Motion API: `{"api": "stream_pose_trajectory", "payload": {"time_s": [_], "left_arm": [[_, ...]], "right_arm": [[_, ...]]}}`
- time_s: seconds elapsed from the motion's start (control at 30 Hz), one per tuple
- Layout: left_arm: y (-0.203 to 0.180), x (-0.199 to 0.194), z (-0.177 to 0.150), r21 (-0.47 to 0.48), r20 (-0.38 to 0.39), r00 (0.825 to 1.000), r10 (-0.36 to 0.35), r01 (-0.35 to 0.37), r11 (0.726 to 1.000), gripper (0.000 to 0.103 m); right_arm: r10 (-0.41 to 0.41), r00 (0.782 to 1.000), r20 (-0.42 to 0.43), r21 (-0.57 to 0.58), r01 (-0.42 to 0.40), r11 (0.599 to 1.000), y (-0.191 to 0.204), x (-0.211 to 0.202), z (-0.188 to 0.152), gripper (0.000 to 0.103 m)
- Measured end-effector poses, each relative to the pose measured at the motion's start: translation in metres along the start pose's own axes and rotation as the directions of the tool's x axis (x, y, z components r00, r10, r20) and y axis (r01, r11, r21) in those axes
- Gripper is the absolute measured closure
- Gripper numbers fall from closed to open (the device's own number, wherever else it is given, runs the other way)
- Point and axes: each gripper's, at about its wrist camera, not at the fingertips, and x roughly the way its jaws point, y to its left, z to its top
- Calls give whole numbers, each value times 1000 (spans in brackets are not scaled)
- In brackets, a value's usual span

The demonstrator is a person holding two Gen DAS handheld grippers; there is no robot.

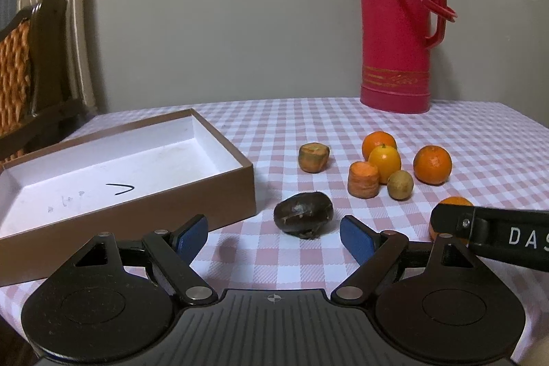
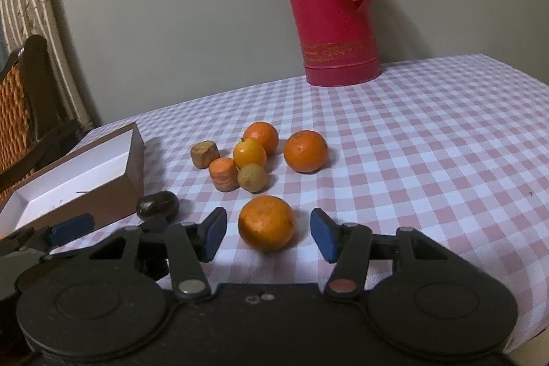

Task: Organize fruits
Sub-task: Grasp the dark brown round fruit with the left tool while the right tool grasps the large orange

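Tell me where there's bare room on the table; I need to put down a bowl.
Free: the checked cloth right of the far orange, reaching toward the red thermos, and the empty box. Crowded: the middle cluster around the yellow citrus and carrot piece, plus the front by the near orange and dark fruit.

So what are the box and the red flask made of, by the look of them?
The box: probably cardboard, with matte brown outer walls, thin straight edges and a white lining that bears pen marks. The red flask: likely plastic, glossy and moulded in one colour with its handle, with a gold printed band near the base.
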Motion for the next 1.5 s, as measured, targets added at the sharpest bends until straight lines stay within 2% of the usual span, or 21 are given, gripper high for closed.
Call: {"api": "stream_pose_trajectory", "payload": {"time_s": [0.03, 0.17, 0.43, 0.7, 1.03, 1.13, 1.2, 1.5], "left_arm": [[-1, 1, 1, 2, 1, 1000, -2, 2, 1000, 19], [-6, 8, 2, 15, -9, 1000, -25, 25, 1000, 35], [-7, 18, 3, -4, -20, 1000, -21, 21, 1000, 35], [-15, 22, 3, 7, -19, 999, -33, 33, 999, 36], [-21, 27, 5, -5, -17, 999, -43, 43, 999, 36], [-22, 27, 4, -13, -8, 999, -46, 46, 999, 45], [-20, 26, 3, -19, -4, 999, -42, 42, 999, 60], [-14, 20, 0, -28, -4, 1000, -29, 29, 999, 60]], "right_arm": [[-2, 1000, -2, 6, 2, 1000, -1, 1, 0, 58], [4, 1000, -23, 9, -4, 1000, -2, 6, -1, 62], [-1, 1000, -16, -19, 1, 1000, 3, 13, -1, 74], [-33, 999, 2, -14, 33, 999, -2, 12, 0, 74], [-16, 1000, -5, -12, 16, 1000, -9, 8, -1, 74], [-13, 1000, -6, -8, 13, 1000, -9, 7, -1, 74], [-12, 1000, -6, -5, 12, 1000, -9, 7, -1, 74], [-13, 1000, -1, -13, 13, 1000, -8, 4, -1, 75]]}}
